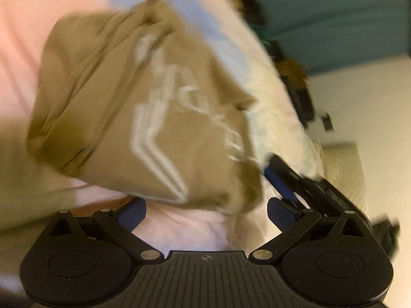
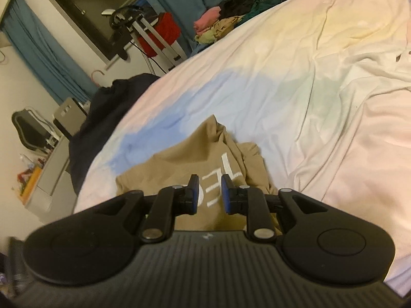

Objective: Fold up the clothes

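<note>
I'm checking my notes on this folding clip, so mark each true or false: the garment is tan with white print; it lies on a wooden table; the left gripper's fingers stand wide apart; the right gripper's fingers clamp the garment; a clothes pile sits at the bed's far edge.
1. The tan cotton garment has white print. True.
2. It lies on a wooden table. False: it lies on a pale, wrinkled bed sheet.
3. The left gripper has its fingers wide apart. True.
4. The right gripper clamps the garment. False: its fingers show a gap, nothing pinched.
5. A mixed clothes pile sits at the bed's far edge. True.
</note>
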Tool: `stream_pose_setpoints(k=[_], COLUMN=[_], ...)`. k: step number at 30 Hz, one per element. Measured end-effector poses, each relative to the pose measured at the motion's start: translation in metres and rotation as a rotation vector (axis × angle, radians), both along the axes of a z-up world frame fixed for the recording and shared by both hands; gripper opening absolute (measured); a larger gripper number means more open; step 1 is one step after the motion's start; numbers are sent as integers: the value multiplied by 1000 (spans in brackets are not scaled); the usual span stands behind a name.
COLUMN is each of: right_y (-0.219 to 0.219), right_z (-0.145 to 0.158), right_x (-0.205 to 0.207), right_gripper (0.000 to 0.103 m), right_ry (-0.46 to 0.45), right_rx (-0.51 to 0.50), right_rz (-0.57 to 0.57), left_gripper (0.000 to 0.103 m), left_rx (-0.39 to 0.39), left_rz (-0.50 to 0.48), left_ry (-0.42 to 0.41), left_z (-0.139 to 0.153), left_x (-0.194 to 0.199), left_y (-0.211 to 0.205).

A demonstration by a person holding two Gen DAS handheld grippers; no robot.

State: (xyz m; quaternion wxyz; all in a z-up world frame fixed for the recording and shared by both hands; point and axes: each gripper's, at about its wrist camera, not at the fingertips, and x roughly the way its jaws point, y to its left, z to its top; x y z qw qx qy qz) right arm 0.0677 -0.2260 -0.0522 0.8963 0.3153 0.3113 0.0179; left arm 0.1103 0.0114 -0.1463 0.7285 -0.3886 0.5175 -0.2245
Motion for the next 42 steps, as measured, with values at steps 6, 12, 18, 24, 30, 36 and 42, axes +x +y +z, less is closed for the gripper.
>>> stream_pose_setpoints(k=[6,12,18,24,30,36,42], right_y=[-4,-21,-40,-37,-51,-33,-21], right_z=[1,1,-3,-19,-42,-45,-46], right_x=[-1,-5,-10,-19,-25,-11,-3], right_gripper=[23,23,77,92,93,66,35], right_ry=[-7,-2,54,103,160,178,201], right_rx=[18,118,260,441,469,391,243], right_rz=[-6,-23,-14,-10,-180,-122,-80], left_gripper=[100,100,100,100,100,100,100], left_rx=[-105,-126,-93,-70,-36,-29,-48], left_rz=[118,140,150,146,146,125,111], left_ry=[-27,-62,-36,-30,-5,-14,-28], left_z=[2,8,0,-2,-6,-4,-1], left_x=[-4,-11,-13,-11,-8,-5,-6], left_y=[20,27,30,30,28,24,22])
